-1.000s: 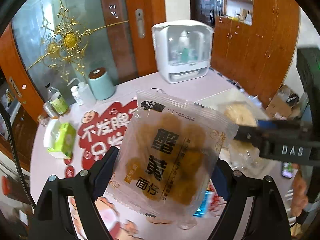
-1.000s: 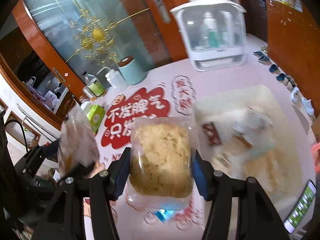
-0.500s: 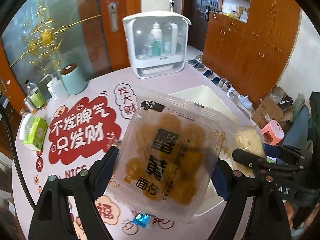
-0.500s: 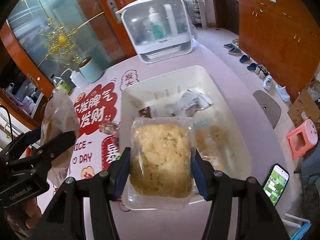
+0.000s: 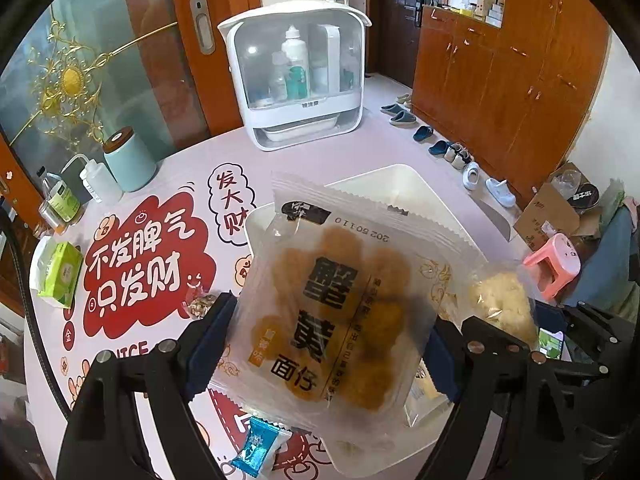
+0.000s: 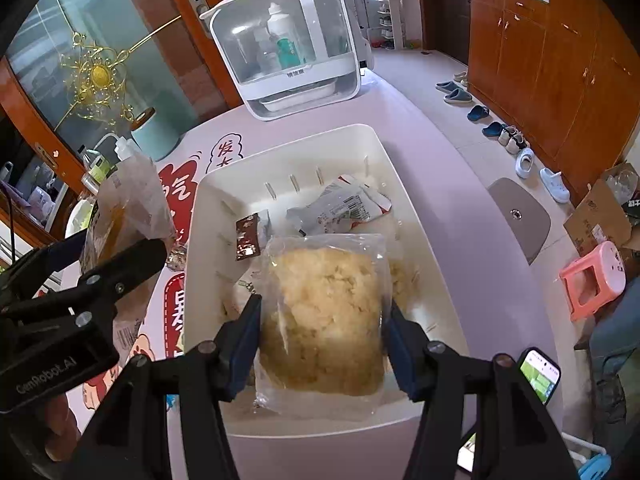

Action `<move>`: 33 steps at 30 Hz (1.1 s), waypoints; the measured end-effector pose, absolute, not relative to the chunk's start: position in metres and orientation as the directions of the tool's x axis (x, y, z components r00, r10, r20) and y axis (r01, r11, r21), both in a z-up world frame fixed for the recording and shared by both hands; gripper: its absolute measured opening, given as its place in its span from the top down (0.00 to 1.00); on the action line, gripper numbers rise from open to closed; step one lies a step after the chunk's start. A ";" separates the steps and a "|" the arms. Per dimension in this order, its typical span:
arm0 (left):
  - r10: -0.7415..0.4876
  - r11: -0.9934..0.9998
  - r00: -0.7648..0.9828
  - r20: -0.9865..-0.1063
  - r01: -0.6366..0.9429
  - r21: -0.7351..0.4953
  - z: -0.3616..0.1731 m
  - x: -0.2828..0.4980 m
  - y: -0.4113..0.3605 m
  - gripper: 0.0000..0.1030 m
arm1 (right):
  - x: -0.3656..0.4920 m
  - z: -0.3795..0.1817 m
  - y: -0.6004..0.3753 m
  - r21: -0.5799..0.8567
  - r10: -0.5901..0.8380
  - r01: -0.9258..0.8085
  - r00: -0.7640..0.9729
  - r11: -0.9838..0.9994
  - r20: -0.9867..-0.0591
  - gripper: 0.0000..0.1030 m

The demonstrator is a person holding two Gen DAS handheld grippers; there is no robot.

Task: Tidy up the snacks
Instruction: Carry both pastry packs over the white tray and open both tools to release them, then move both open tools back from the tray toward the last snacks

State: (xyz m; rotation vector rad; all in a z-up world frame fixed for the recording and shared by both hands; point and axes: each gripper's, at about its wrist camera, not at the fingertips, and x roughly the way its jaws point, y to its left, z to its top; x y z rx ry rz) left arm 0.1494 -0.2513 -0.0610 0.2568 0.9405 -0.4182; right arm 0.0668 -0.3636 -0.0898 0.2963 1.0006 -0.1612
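Observation:
My left gripper [image 5: 320, 344] is shut on a clear packet of golden-brown snack balls with black characters [image 5: 340, 304], held above the near left corner of a white bin [image 5: 400, 178]. My right gripper [image 6: 322, 332] is shut on a clear bag of pale crumbly snack [image 6: 326, 320], held over the near part of the white bin [image 6: 208, 216]. The bin holds a silver-red packet [image 6: 340, 208] and a small brown packet [image 6: 246, 236]. The right gripper's bag also shows in the left wrist view [image 5: 500, 304]. The left gripper with its packet shows at the left of the right wrist view [image 6: 120, 216].
A blue wrapped candy [image 5: 256, 446] and a small nut packet [image 5: 200, 304] lie on the pink table. A white storage box [image 5: 296, 76], teal canister [image 5: 128, 158], bottles [image 5: 60, 200] and green tissue pack [image 5: 60, 272] stand at the back and left. A phone [image 6: 538, 376] lies near right.
Both grippers have swung right, from over the red table print to the white bin. The right gripper's bag now hangs over the bin's near part. Both grips are unchanged.

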 end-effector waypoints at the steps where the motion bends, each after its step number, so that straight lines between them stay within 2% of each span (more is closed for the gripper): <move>1: -0.230 0.891 0.520 -0.823 0.453 0.037 -0.062 0.151 -0.252 0.16 | 0.068 -0.090 -0.364 0.164 -0.003 0.268 0.529 0.949 -0.849 0.44; 7: -0.238 0.890 0.497 -0.835 0.456 0.018 -0.066 0.155 -0.252 0.13 | 0.076 -0.095 -0.368 0.146 -0.020 0.282 0.511 0.948 -0.859 0.43; 9: -0.240 0.894 0.472 -0.848 0.448 -0.004 -0.069 0.159 -0.249 0.11 | 0.077 -0.096 -0.368 0.141 -0.026 0.288 0.506 0.947 -0.862 0.39; 10: -0.246 0.896 0.474 -0.845 0.443 -0.013 -0.069 0.161 -0.246 0.11 | 0.078 -0.097 -0.368 0.143 -0.022 0.288 0.504 0.947 -0.864 0.29; 11: -0.252 0.898 0.484 -0.838 0.439 -0.016 -0.067 0.161 -0.243 0.06 | 0.077 -0.096 -0.368 0.146 -0.020 0.285 0.508 0.947 -0.861 0.18; 12: -0.256 0.900 0.500 -0.827 0.436 -0.015 -0.063 0.161 -0.239 0.00 | 0.076 -0.094 -0.367 0.145 -0.026 0.286 0.518 0.947 -0.855 0.15; 13: -0.264 0.901 0.521 -0.812 0.434 -0.015 -0.057 0.160 -0.235 0.00 | 0.073 -0.089 -0.367 0.137 -0.043 0.288 0.540 0.948 -0.841 0.13; 24: -0.276 0.918 0.587 -0.761 0.395 -0.029 -0.021 0.155 -0.189 0.00 | 0.066 -0.072 -0.360 0.129 -0.077 0.305 0.581 0.943 -0.810 0.12; 33: -0.255 0.927 0.658 -0.709 0.375 0.015 0.007 0.138 -0.138 0.00 | 0.062 -0.061 -0.329 0.133 -0.077 0.303 0.592 0.944 -0.803 0.12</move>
